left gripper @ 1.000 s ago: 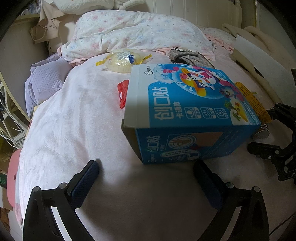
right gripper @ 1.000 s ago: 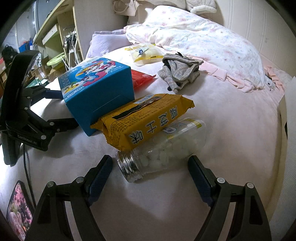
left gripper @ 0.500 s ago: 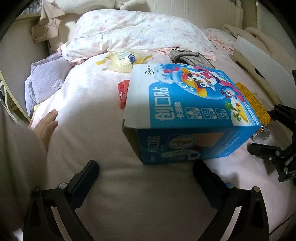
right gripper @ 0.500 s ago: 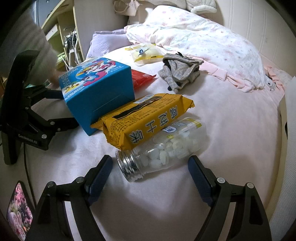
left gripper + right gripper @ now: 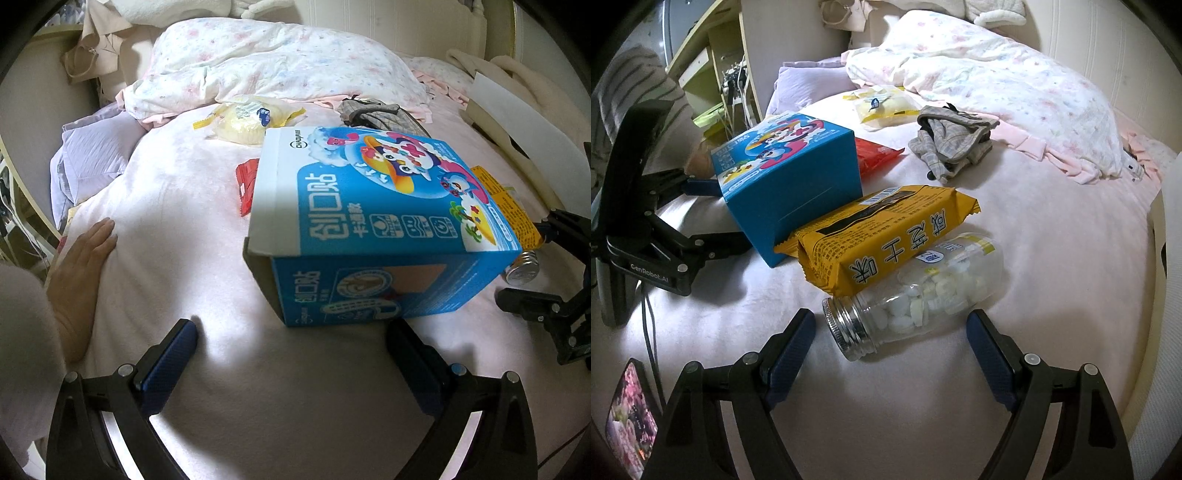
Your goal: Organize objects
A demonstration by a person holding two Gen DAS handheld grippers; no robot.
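A blue cartoon box (image 5: pixel 373 225) lies on the pink bed, just beyond my open, empty left gripper (image 5: pixel 291 354). It also shows in the right wrist view (image 5: pixel 786 181). A yellow snack pack (image 5: pixel 882 236) leans on the box and on a clear jar of white tablets (image 5: pixel 916 295). The jar lies on its side just ahead of my open, empty right gripper (image 5: pixel 890 347). A red packet (image 5: pixel 875 155) lies behind the box. A pale yellow bag (image 5: pixel 243 118) and folded plaid cloth (image 5: pixel 953 140) lie farther back.
A floral duvet (image 5: pixel 280 66) is piled at the head of the bed. A lilac pillow (image 5: pixel 88 158) lies at the left edge. A person's hand (image 5: pixel 77 273) rests flat on the bed at the left. A desk with shelves (image 5: pixel 716 66) stands beside the bed.
A person's hand and sleeve have come into view at the left and pressed onto the bed. The jar's tablets shifted slightly. Both grippers stayed in place and open.
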